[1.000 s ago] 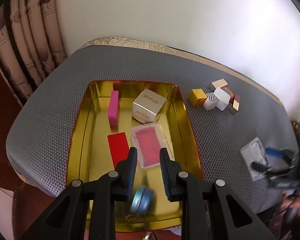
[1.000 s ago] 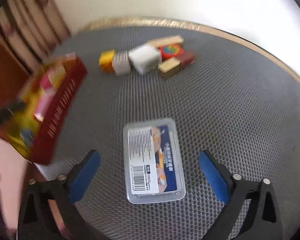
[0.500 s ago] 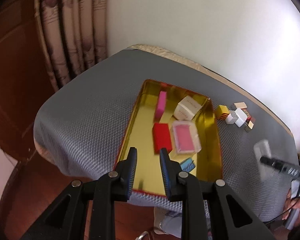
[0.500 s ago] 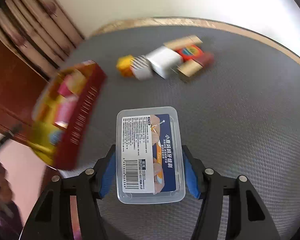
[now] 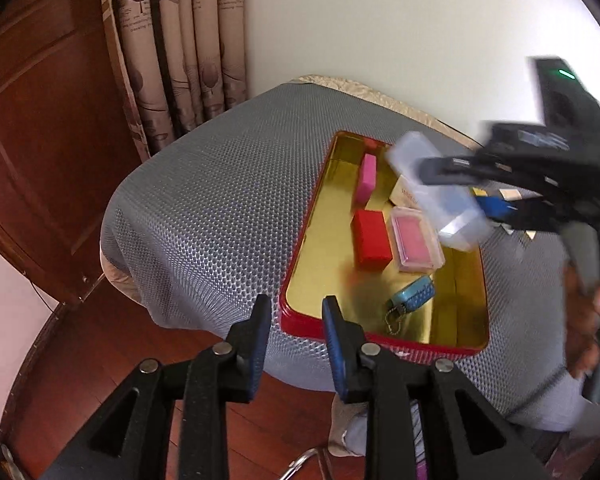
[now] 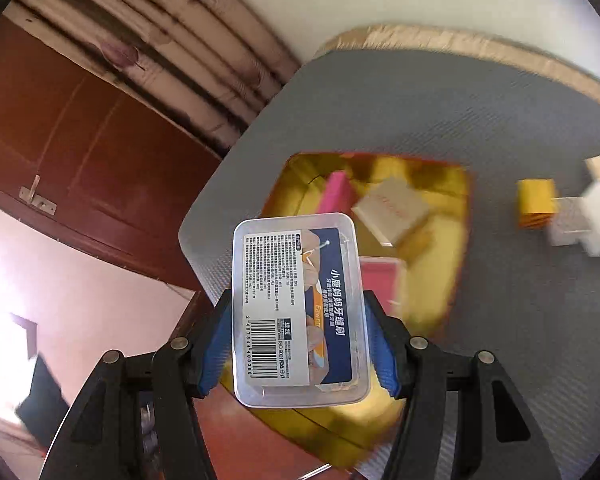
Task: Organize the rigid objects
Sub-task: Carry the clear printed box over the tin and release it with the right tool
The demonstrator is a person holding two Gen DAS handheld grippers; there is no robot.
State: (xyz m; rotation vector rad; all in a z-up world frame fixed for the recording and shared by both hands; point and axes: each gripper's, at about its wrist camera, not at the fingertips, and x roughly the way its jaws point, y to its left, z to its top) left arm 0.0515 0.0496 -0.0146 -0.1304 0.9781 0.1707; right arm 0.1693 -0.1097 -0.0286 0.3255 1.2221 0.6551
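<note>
My right gripper is shut on a clear plastic box with a printed label and holds it in the air above the red tin tray with a gold inside. In the left wrist view the same box hangs over the tray, held by the right gripper. The tray holds a pink block, a red block, a clear case with a pink inside, a cream box and a blue round tin. My left gripper is empty, jaws slightly apart, near the tray's front left corner.
Small blocks lie on the grey mesh table to the right of the tray: a yellow one and white ones. A curtain and a brown wooden door stand to the left. The table edge drops to a wood floor.
My right gripper closed on the clear box, lifted it off the table and carried it left over the tray. My left gripper drew back and left, off the tray.
</note>
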